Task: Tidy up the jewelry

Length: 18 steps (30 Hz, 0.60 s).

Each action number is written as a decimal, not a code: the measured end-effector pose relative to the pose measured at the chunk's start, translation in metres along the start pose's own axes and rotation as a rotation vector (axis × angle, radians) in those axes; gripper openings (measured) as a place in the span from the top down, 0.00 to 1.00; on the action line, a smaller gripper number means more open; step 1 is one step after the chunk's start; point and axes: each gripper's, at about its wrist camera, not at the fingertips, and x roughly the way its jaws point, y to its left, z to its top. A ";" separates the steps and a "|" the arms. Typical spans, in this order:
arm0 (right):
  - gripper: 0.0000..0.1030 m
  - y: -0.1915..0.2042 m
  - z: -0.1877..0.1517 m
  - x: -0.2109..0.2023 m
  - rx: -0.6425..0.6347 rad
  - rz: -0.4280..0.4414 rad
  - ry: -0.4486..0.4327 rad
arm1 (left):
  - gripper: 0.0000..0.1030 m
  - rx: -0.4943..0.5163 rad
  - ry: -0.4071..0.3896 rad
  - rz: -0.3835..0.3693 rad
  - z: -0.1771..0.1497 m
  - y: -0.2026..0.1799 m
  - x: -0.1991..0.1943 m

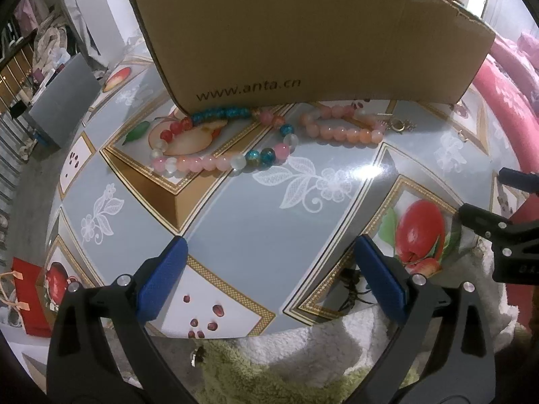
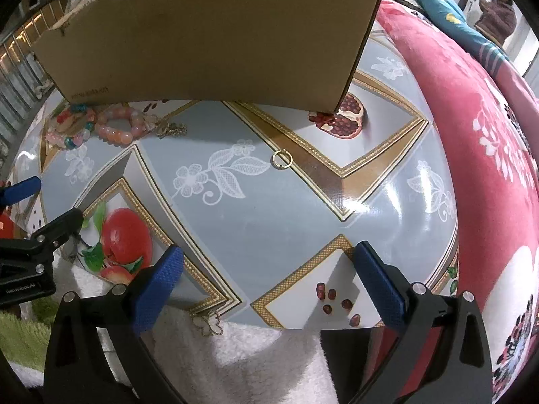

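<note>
On the left side, the left gripper (image 1: 269,276) hangs over the near edge of the table (image 1: 269,212), its blue fingers (image 1: 161,279) spread wide with nothing between them. Its camera gives the clear look at the jewelry: a multicolored bead bracelet (image 1: 222,141) of teal, red, pink and frosted beads lies against the foot of the cardboard box (image 1: 303,33), and just to its right sits a pink bead bracelet (image 1: 340,124), with a small gold chain piece (image 1: 399,124) touching its right end. The printed web address on the box reads plainly from here, and a red gift bag (image 1: 28,299) shows on the floor at far left. The right gripper's camera sees the same bracelets only as a small cluster at its far left, but it alone shows, further right, a thin gold ring (image 2: 281,160) lying by itself on the grey-blue patterned cloth, well apart from the beads, and a butterfly-shaped gold piece (image 2: 210,323) at the table's near edge, resting where the cloth meets the white fleece (image 2: 252,353). The right gripper (image 2: 269,276) is also spread open and empty, its blue pads (image 2: 379,282) hovering above the near edge. At far right lies a red floral blanket (image 2: 471,134).
</note>
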 end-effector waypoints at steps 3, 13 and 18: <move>0.05 -0.003 -0.003 -0.003 0.007 0.012 -0.041 | 0.07 -0.022 -0.027 -0.017 -0.001 0.007 -0.006; 0.05 0.004 0.005 -0.035 -0.005 0.030 -0.203 | 0.07 -0.070 -0.193 0.014 0.003 0.042 -0.035; 0.05 0.020 0.011 -0.039 -0.056 0.043 -0.236 | 0.08 -0.035 -0.237 0.017 0.010 0.047 -0.038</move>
